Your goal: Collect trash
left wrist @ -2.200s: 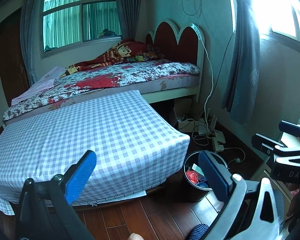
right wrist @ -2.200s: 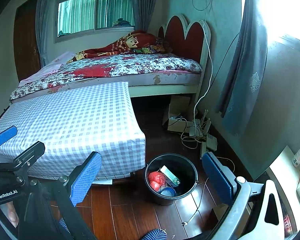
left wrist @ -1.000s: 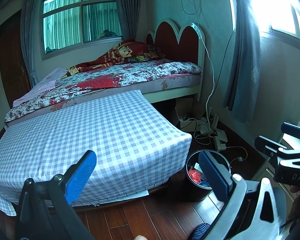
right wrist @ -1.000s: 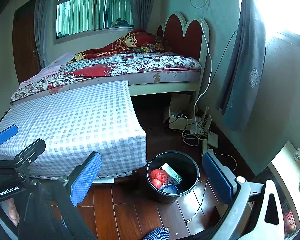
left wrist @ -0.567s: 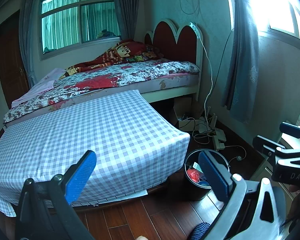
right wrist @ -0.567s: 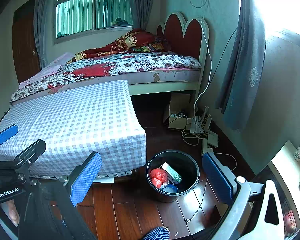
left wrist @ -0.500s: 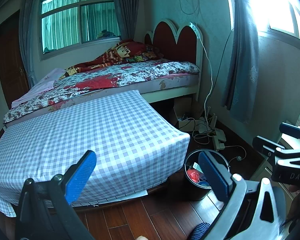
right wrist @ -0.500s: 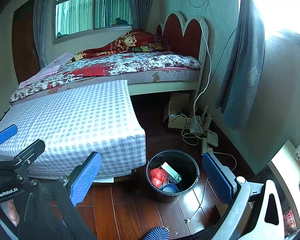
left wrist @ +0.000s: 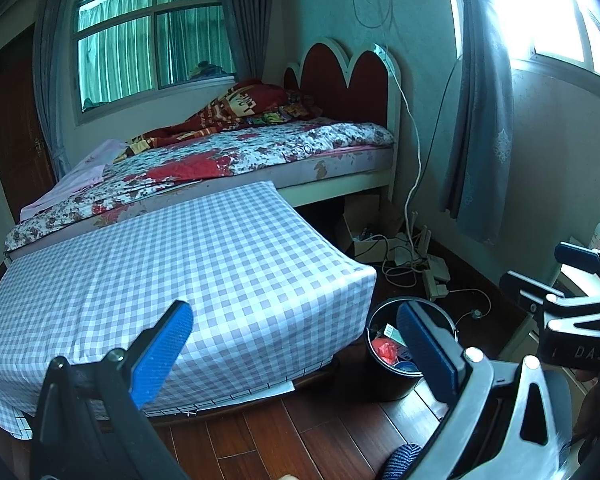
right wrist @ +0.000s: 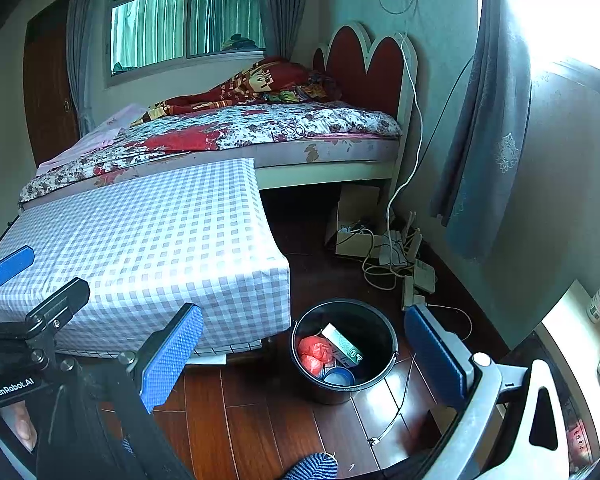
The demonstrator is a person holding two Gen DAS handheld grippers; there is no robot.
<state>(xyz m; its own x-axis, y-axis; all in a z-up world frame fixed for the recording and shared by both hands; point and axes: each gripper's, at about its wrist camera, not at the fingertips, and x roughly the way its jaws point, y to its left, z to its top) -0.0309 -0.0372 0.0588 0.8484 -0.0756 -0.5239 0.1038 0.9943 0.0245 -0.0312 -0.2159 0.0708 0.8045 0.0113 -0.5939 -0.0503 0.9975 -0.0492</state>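
Both hand-held grippers are spread wide w/ nothing between the pads: left hand-held gripper [left wrist: 296,344] held over the near edge of the checked surface [left wrist: 188,264], right hand-held gripper [right wrist: 304,348] hanging above the bucket [right wrist: 300,356]. Over the last couple of sec almost nothing has changed; both views only wobble a little and settle back, jaws at the same spread, no reach begun.

Bucket sits on the wood floor [right wrist: 260,420] just right of the checked surface's near-right corner. Inside it: red crumpled wrapper [right wrist: 314,354], green-and-white carton [right wrist: 342,346], blue-rimmed lid or cup [right wrist: 338,377]. So some trash is already in.

Farther off, past the bucket by the far-right wall: cardboard box [right wrist: 356,216] and a tangle of cables w/ power strips [right wrist: 404,264], below the bed [right wrist: 260,128].

No loose trash visible on the checked surface or the floor nearby. Probably either collection is about done, or the person is pausing to scan for the next piece; can't tell which.
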